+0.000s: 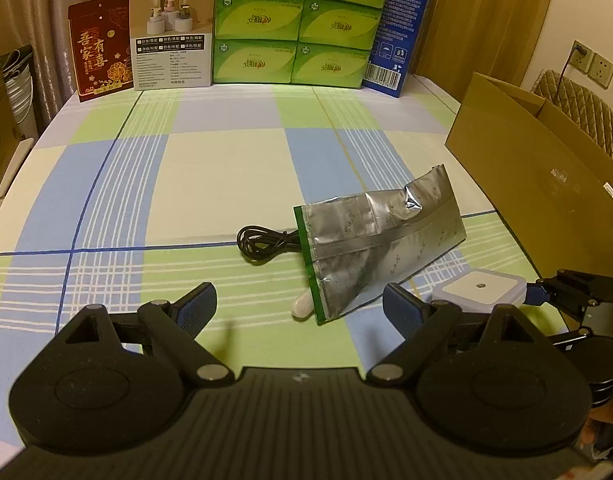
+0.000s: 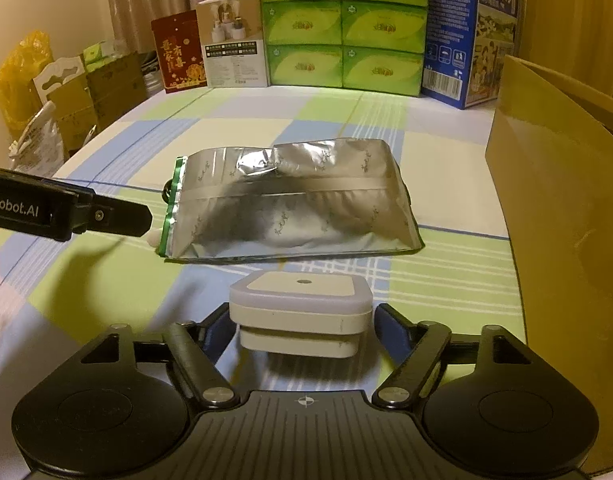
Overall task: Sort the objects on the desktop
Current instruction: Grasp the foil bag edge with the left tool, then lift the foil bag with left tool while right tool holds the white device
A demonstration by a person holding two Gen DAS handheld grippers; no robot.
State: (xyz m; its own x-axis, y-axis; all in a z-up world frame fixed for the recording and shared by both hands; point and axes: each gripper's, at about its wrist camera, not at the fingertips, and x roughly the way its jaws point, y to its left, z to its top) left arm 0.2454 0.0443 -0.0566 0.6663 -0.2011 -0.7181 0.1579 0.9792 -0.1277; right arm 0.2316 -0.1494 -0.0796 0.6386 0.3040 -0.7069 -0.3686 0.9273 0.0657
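Lying on the checked tablecloth (image 1: 226, 168) left to right are seen a coiled black cable (image 1: 258, 243), a white tube (image 1: 304, 307) partly tucked under a silver foil pouch (image 1: 378, 240), and a white square night light (image 2: 302, 312), with a cardboard box (image 1: 546, 184) at far right. Left gripper (image 1: 298, 304) is held wide apart over bare cloth, nothing gripped. Right gripper (image 2: 300, 328) straddles the night light; its jaws are parted, and pad contact cannot be confirmed.

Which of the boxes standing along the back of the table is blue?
The tall milk carton at the right end of the row, with a barcode low on its side. Beside it the stacked tissue packs are green, then a white box and a red packet.
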